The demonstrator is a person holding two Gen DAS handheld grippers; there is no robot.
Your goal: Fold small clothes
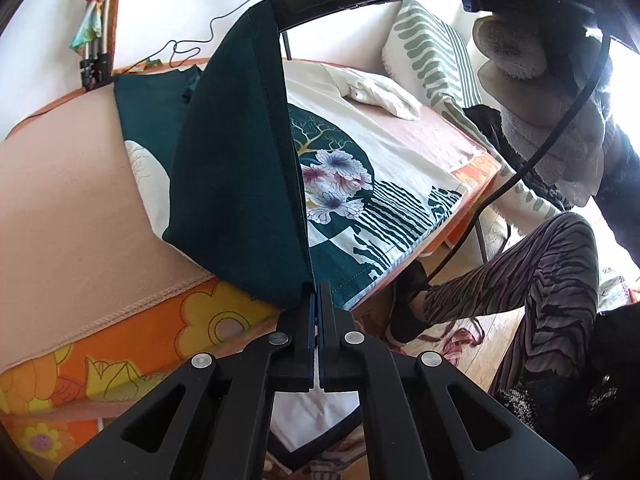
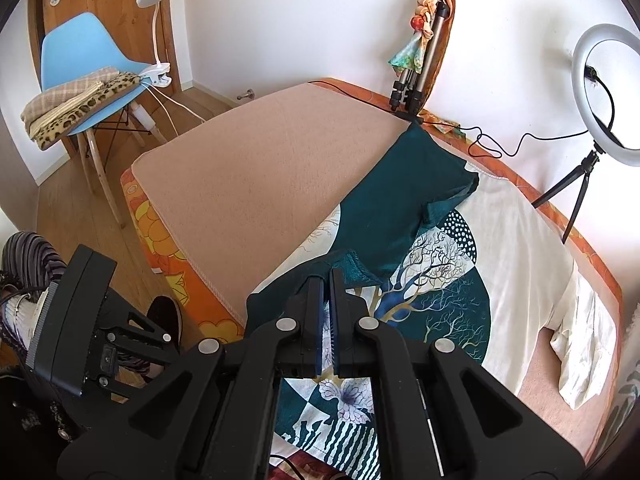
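Observation:
A cream T-shirt [image 2: 516, 248] with dark teal sleeves and a round tree-and-flower print lies on the pink blanket [image 2: 256, 176] of a bed. My left gripper [image 1: 317, 292] is shut on the shirt's teal side edge [image 1: 240, 184] near the hem and holds it lifted above the bed. My right gripper [image 2: 327, 276] is shut on the same teal edge [image 2: 344, 260] near the sleeve. The lifted flap hangs stretched between the two grippers, over the print [image 1: 340, 180]. The far teal sleeve [image 2: 412, 184] lies flat. The right gripper's body shows at the top of the left wrist view.
A tripod [image 2: 416, 76] with a doll leans on the wall at the bed's far corner. A ring light [image 2: 608, 92] stands at the right with a cable. A blue chair [image 2: 80, 68] with folded cloths stands on the wood floor. The person's striped leg [image 1: 540, 280] is beside the bed.

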